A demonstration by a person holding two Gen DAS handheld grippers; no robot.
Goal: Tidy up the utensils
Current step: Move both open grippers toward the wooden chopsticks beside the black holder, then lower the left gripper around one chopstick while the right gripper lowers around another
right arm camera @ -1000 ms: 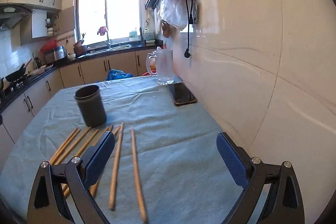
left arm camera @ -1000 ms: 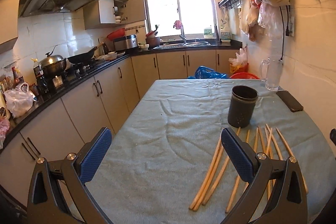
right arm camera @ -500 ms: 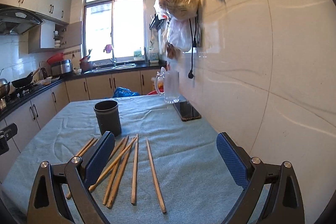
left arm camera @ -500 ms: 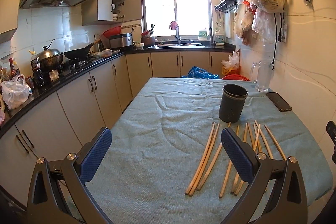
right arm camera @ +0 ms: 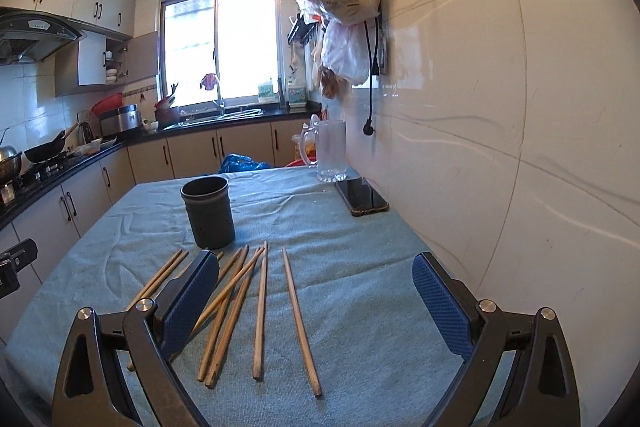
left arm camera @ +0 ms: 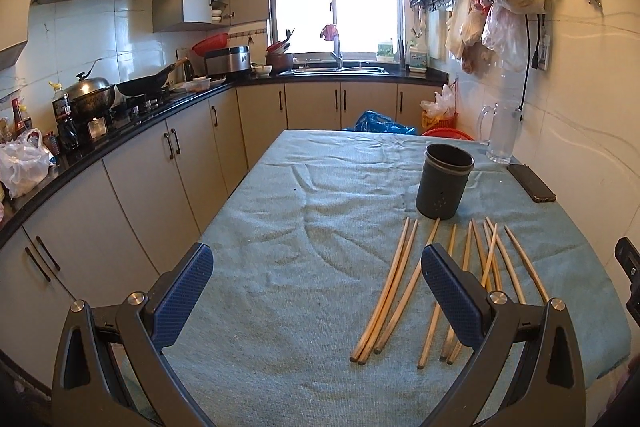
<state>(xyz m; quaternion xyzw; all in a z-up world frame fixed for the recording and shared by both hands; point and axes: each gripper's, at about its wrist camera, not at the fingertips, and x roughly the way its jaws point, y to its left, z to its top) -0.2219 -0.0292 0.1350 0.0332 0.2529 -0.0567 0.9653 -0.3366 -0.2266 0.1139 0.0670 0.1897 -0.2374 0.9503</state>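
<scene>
Both tools pulled back; chopsticks (right arm camera: 260,311) loose on teal cloth (left arm camera: 300,227).

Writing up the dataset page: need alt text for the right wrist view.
Wooden chopsticks lie scattered on a teal-clothed table in front of an empty dark holder cup, framed by the open right gripper. A phone and glass mug sit by the tiled wall.

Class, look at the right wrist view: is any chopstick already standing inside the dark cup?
No, the dark cup shows an empty rim, and the chopsticks all lie flat on the tablecloth.
</scene>
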